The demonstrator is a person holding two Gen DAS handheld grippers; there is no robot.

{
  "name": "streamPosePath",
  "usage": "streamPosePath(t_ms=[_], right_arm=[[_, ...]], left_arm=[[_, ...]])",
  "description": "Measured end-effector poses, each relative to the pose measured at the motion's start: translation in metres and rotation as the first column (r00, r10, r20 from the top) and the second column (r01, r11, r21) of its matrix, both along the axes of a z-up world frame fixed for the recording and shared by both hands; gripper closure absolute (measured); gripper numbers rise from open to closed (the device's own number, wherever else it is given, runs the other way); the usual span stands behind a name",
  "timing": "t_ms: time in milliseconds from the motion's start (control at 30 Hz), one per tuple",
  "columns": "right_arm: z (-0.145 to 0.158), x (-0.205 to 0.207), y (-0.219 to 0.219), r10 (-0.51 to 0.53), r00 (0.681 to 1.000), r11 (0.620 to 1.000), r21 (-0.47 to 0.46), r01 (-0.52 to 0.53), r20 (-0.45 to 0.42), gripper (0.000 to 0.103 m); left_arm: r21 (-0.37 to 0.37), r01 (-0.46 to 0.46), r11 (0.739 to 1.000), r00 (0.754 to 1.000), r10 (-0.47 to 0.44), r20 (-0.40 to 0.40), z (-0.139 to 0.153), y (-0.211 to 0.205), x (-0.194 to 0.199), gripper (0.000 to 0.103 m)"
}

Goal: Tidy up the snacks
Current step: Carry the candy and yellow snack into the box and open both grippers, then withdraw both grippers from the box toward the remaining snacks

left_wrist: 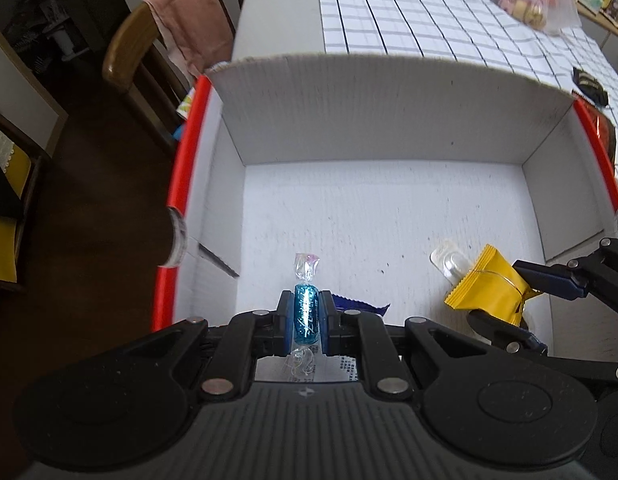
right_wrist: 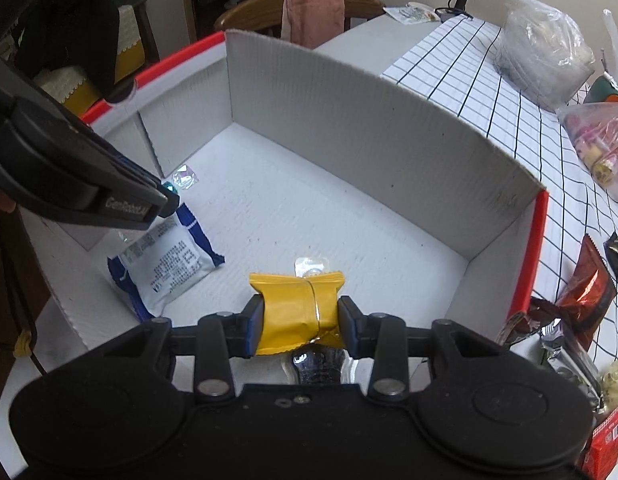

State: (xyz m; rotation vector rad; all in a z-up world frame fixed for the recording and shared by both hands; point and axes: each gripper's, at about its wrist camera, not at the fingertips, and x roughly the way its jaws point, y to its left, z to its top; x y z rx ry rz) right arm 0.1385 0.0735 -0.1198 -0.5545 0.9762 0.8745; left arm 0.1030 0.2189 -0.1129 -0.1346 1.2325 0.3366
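Observation:
A white cardboard box [left_wrist: 373, 120] with red edges lies open on the table; it also shows in the right wrist view [right_wrist: 349, 128]. My left gripper [left_wrist: 305, 320] is shut on a blue glitter candy [left_wrist: 305, 312] in a clear twist wrapper, above the box floor. My right gripper [right_wrist: 301, 320] is shut on a yellow snack packet [right_wrist: 297, 312], also over the box; it shows in the left wrist view [left_wrist: 489, 292] at the right. A white-and-blue packet [right_wrist: 169, 264] and a small clear packet [right_wrist: 311, 266] lie on the box floor.
A checked cloth [right_wrist: 509, 80] covers the table right of the box. Loose snack packets [right_wrist: 581, 300] lie by the box's right wall. Plastic bags [right_wrist: 549, 48] stand further back. A wooden chair with a pink cloth [left_wrist: 189, 28] stands at the table's left.

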Motion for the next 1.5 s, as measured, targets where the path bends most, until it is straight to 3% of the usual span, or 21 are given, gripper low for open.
streamPosePath(t_ms=[300,567,933,1100,1267,1400,1500], right_arm=[[-0.005,0.003,0.001,-0.016,1.000,1.000,-0.012,0.015,-0.018,0.065],[0.007,0.004,-0.006,-0.034,0.999,0.999,0.038,0.036,-0.036,0.062],[0.048,0.000,-0.035,-0.078,0.996,0.981,0.173,0.085,-0.047,0.055],[0.065,-0.006,-0.050,-0.094,0.994,0.968,0.228,0.102,-0.047,0.051],[0.082,-0.013,-0.066,-0.108,0.993,0.953,0.282,0.114,-0.037,0.040],[0.095,-0.021,-0.080,-0.114,0.993,0.941,0.318,0.118,-0.029,0.035],[0.103,-0.024,-0.093,-0.128,0.992,0.931,0.344,0.126,-0.019,0.025]], left_arm=[[-0.039,-0.005,0.999,0.999,0.003,-0.036,-0.014,0.002,0.002,0.091],[-0.060,-0.030,0.998,0.999,0.029,-0.019,-0.009,0.005,-0.002,0.087],[-0.102,-0.045,0.994,0.994,0.054,0.093,0.023,0.005,-0.027,0.075],[-0.115,-0.029,0.993,0.987,0.046,0.151,0.040,0.000,-0.040,0.075],[-0.119,-0.007,0.993,0.977,0.032,0.213,0.058,-0.010,-0.052,0.072],[-0.115,0.016,0.993,0.962,0.016,0.272,0.071,-0.019,-0.063,0.041],[-0.111,0.029,0.993,0.953,0.006,0.302,0.079,-0.027,-0.070,0.041]])
